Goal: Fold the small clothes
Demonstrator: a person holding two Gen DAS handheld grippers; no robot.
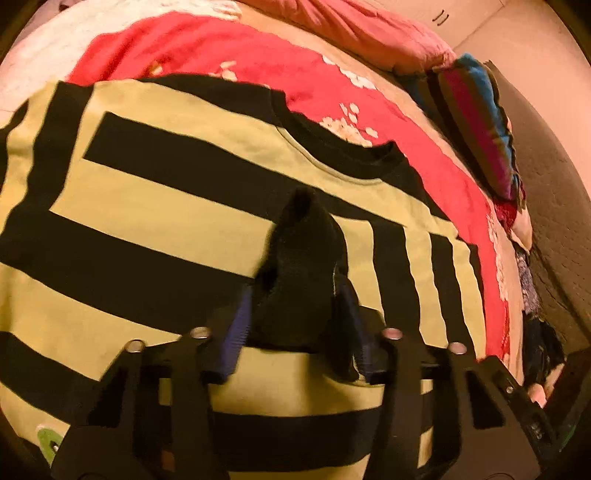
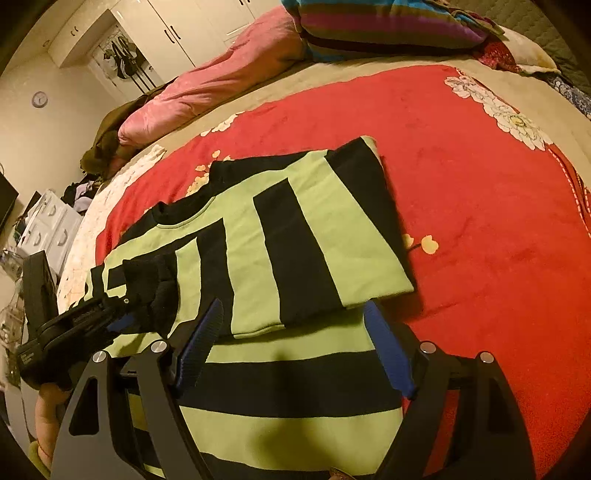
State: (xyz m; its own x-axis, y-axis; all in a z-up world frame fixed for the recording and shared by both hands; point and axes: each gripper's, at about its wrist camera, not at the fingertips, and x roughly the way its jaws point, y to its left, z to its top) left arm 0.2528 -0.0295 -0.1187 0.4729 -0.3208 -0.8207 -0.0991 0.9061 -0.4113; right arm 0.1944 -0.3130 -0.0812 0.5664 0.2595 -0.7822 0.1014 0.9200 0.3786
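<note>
- Sweater [image 2: 280, 236], one only, green with black stripes, lies flat on the red blanket [image 2: 480, 206] of the bed, its black collar [image 2: 177, 210] toward the far left in the right wrist view.
- One sleeve [image 2: 332, 221] is already folded across the body, its stripes running crosswise to those of the torso beneath; its free edge lies just beyond the right gripper [image 2: 295, 347].
- Left gripper [image 1: 299, 299] has its jaws drawn narrow on a bunched black cuff [image 1: 303, 251], which stands up between the blue pads; I judge this to be the end of the other sleeve.
- In the right wrist view the left gripper [image 2: 122, 314] sits at the sweater's left edge, with the cuff [image 2: 151, 288] clamped in it, so the left hand is the one nearer the unfolded sleeve.
- Right gripper stands wide, nothing between its pads; the folded sleeve's edge and the striped hem lie between and ahead of the jaws, untouched as far as I can tell.
- The relation that matters: the held cuff is at the left of the body, and the body's long axis runs from the near hem to the far collar, so the coming move would likely carry the cuff rightward across that axis.
- Count: one sweater, two grippers, one pink quilt [image 2: 221, 77] at the far side, one striped pillow [image 2: 388, 29] at the far right.
</note>
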